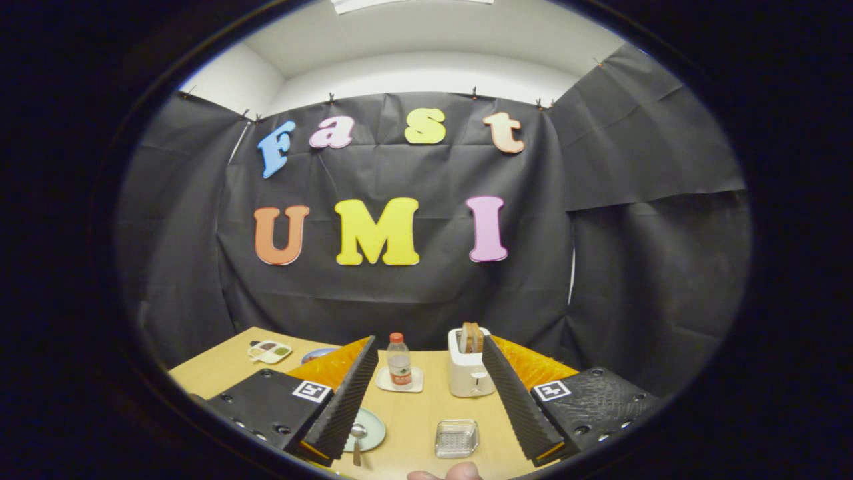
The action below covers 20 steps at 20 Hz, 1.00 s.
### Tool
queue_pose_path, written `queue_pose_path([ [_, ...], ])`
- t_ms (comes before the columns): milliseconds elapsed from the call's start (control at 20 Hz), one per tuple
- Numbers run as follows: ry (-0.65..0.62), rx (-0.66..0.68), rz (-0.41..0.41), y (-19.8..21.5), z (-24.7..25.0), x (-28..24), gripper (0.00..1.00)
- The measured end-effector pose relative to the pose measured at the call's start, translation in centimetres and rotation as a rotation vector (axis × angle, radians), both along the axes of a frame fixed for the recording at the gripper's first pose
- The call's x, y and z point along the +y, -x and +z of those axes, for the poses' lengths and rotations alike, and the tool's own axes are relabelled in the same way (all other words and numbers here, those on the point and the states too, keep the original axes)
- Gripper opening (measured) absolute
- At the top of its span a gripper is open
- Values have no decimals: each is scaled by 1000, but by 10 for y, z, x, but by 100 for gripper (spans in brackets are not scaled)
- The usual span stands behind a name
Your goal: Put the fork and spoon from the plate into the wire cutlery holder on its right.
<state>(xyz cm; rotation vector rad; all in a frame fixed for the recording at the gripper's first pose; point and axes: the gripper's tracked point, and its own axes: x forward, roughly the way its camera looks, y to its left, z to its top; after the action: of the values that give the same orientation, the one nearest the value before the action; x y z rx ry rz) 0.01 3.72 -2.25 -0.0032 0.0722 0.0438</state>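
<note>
- Two fingers of our gripper [426, 413] stand wide apart, holding nothing.
- We see the spoon [358, 440] on the plate [373, 430], half hidden by one finger; the fork we cannot make out.
- Between the fingers sits the wire cutlery holder [457, 438]; beyond it, a bottle [399, 360] and toaster [470, 367].

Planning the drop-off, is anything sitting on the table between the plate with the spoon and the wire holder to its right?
Nothing visible does. The plate with the spoon and the wire holder have only bare table between them. The bottle and toaster stand farther back. The gripper is open above that stretch.
</note>
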Motion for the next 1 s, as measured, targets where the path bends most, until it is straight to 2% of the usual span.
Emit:
queue_pose_path([
  [150, 21, 38, 42, 3, -10, 19, 94],
  [400, 40, 219, 126, 3, -59, 51, 94],
  [650, 109, 466, 210, 6, -118, 76, 95],
  [800, 165, 627, 234, 6, -162, 86, 95],
  [900, 157, 783, 258, 15, -197, 93, 95],
  [1000, 146, 908, 246, 19, -221, 96, 95],
])
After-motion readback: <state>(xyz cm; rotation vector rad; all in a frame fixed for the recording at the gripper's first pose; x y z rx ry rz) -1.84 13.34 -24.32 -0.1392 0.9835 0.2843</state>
